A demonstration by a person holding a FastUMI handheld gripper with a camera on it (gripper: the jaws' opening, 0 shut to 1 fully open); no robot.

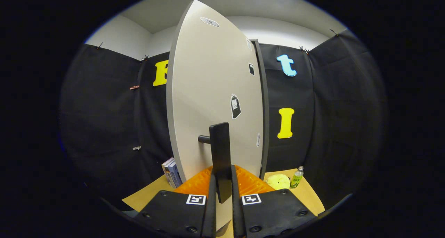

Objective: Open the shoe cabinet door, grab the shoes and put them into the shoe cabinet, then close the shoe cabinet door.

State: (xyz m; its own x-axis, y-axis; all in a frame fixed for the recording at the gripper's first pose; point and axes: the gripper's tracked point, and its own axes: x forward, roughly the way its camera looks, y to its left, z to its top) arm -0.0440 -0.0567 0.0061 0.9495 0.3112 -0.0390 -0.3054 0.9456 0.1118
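Gripping the dark handle [220, 154] of the pale shoe cabinet door [212, 99], the gripper [222, 193] has its jaws clamped on it, so I judge only a door step underway, no shoes in sight.

The cabinet door [208, 92] looks smooth and matt, like painted wood. Its dark handle [220, 154], between the gripper [222, 189] fingers, looks matt too. At 5 o'clock sits a shiny plastic bottle [296, 177] by a fuzzy soft toy [278, 181].
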